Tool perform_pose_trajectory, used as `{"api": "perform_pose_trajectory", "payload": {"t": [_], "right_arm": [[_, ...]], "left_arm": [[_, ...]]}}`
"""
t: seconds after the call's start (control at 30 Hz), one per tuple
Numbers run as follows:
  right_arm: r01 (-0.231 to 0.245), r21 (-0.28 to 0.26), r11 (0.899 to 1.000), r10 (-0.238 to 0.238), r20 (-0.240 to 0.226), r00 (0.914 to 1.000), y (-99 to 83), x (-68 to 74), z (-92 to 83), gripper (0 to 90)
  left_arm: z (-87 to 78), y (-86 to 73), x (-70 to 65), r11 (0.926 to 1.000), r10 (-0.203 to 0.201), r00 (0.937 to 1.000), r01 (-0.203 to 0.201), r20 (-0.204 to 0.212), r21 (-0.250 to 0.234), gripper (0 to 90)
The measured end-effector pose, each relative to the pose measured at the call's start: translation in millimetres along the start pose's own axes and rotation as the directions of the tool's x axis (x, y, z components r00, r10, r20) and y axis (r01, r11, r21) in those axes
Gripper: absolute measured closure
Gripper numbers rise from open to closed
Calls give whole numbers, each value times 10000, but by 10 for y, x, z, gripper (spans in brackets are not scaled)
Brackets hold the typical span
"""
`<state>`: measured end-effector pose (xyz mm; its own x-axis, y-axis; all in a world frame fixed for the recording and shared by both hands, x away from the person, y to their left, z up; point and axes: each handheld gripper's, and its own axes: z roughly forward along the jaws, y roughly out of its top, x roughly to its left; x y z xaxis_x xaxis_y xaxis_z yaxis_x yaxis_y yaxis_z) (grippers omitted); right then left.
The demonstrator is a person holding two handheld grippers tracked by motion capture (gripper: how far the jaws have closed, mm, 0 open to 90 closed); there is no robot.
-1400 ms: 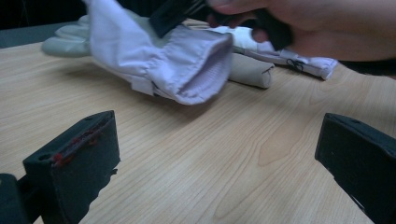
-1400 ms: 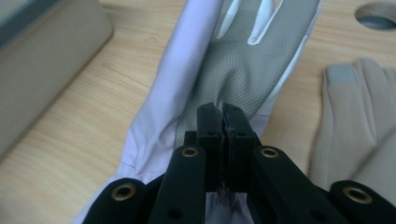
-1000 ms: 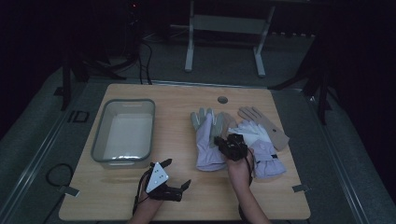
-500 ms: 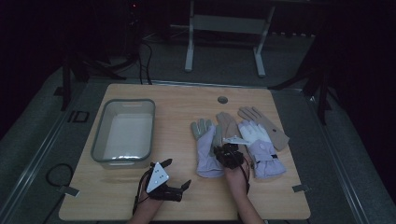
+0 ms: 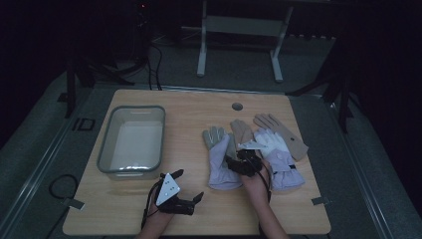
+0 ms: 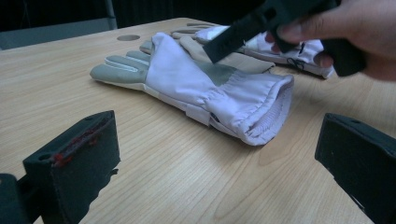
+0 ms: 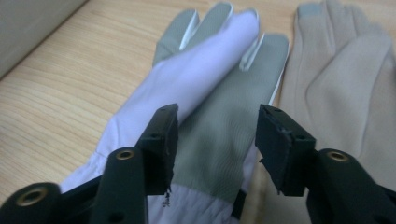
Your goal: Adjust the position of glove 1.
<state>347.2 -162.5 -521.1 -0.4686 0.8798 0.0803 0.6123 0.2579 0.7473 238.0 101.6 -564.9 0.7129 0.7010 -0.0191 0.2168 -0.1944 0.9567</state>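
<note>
Nearest the person, the left gripper (image 5: 174, 199) rests on the bare wooden table (image 5: 199, 219) with its jaws wide apart. Ahead, the right gripper (image 7: 215, 140) hovers over the lilac glove (image 7: 205, 93) at mid-table, its jaws just opened and clasping nothing. A clean regrasp probably means pinching the soft fabric by its gathered cuff. Tan gloves (image 5: 278, 132) lie beyond; a translucent tub (image 5: 132, 144) stands left.

You have a matt, pale wood-grain table (image 6: 154, 177) under a soft cloth glove (image 7: 205, 88), lilac with a smoother grey palm and ribbed cuff. Beside it lies a tan knit-look glove (image 7: 345, 70). Near the left edge, the tub (image 5: 106, 149) looks like translucent, slightly glossy plastic.
</note>
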Motion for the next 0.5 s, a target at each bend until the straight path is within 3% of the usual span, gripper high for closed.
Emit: {"api": "perform_pose_trajectory", "payload": {"t": [0.33, 0.5], "right_arm": [[774, -75, 9970, -773, 131, 9969, 289, -182, -241, 457], [743, -100, 9972, -742, 177, 9971, 357, -322, -368, 446]], "left_arm": [[0, 0, -1, 10000, 4, 10000, -4, -6, 9, 0], [1, 0, -1, 10000, -5, 10000, 5, -17, 7, 0]]}}
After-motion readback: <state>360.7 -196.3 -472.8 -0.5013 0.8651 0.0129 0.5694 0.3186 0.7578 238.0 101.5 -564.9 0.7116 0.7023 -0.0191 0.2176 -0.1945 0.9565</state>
